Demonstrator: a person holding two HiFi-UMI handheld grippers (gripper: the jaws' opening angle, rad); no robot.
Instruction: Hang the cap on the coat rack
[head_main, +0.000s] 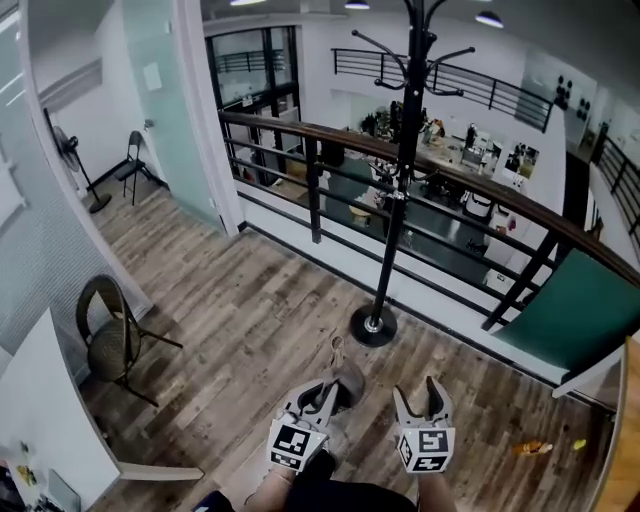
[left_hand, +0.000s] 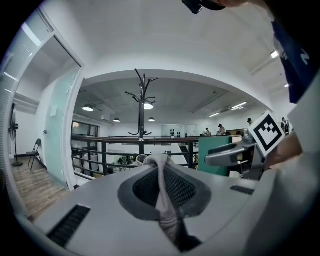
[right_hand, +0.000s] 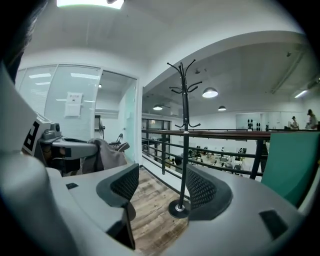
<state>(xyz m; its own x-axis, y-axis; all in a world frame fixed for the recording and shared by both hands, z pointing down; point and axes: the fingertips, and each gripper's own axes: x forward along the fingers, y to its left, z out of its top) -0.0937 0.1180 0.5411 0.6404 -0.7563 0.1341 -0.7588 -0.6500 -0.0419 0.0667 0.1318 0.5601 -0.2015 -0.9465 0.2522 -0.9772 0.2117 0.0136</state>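
Carry step. Left gripper clamps the grey fabric cap; right gripper stands open, empty. Next: raise the cap onto the black metal coat rack ahead.

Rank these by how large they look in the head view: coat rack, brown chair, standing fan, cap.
1. coat rack
2. brown chair
3. standing fan and cap look alike; the cap is nearer the camera, so unranked.

The left gripper pinches its jaws together on the cap. Level beside it, the right gripper holds its jaws spread wide
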